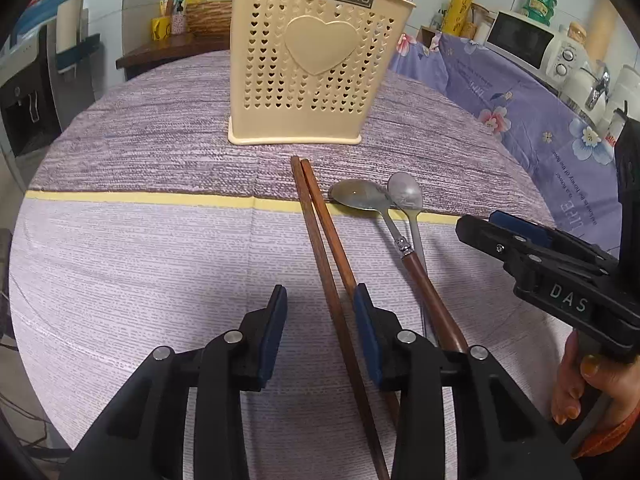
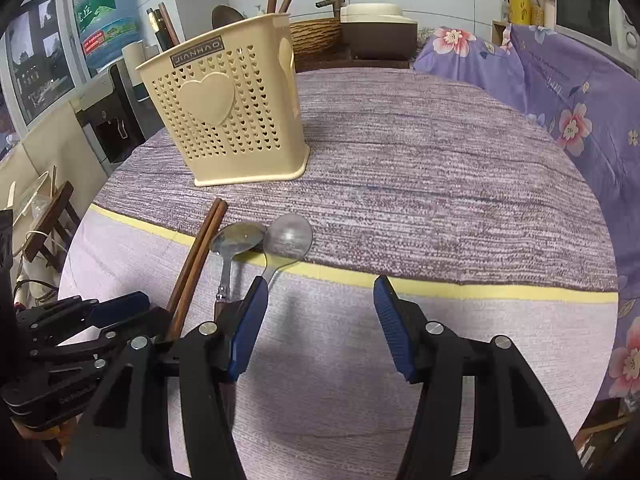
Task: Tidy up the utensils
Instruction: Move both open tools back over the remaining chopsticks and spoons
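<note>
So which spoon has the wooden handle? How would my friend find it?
Start at the cream utensil holder with the big heart, standing on the purple tablecloth. In front of it lie a pair of brown chopsticks, then two spoons. Choose the spoon next to the chopsticks: its handle turns brown wood, while the other spoon is all grey metal.

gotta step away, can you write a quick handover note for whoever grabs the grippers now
Left gripper: open, low over the table, jaws either side of the chopstick pair, not closed on it.
Right gripper: open, empty, beside the all-metal spoon.
Holder: upright at the back of the tablecloth, some utensils already standing in it.
Left to do: chopsticks, wooden-handled spoon and metal spoon lie on the cloth; all go into the holder.
</note>
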Motion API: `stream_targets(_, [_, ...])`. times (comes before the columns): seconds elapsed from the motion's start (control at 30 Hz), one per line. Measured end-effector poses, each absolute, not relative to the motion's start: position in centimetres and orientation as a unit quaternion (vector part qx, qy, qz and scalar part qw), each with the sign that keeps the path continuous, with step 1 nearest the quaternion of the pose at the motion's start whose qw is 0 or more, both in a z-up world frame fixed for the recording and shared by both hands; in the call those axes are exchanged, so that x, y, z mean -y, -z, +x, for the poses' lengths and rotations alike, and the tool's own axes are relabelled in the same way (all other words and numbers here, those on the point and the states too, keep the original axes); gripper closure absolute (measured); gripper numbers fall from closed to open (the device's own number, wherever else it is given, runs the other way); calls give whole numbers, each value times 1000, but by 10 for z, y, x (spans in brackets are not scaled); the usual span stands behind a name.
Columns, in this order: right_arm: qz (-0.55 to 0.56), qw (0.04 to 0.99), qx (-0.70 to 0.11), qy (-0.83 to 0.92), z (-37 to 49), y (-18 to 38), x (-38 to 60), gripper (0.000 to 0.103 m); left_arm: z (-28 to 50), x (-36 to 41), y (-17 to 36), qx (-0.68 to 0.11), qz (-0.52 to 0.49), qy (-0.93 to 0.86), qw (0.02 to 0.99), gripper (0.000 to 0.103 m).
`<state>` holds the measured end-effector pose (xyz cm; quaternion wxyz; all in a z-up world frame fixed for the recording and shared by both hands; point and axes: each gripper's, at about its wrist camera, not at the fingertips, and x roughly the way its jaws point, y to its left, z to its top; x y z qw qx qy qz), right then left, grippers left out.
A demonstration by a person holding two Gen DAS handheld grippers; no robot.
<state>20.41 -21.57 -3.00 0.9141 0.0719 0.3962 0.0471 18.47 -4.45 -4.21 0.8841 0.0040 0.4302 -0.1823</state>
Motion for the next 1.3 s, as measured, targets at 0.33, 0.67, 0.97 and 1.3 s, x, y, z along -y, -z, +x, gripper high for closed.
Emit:
stream_targets(0.33, [57, 904, -421, -44, 212, 37, 205, 47, 192, 45, 43, -425, 33, 165, 890, 75])
stream_targets(0.67, [42, 892, -447, -46, 230, 46, 180, 47, 203, 25, 42, -426, 20, 145, 893, 75])
stream_targets(0.97, [-18, 887, -456, -66, 233, 45, 179, 55, 204, 23, 43, -426, 14, 150, 892, 75])
stream_targets(1.3, [34, 880, -470, -52, 235, 43, 237, 56, 206, 23, 43, -427, 6, 151, 891, 75])
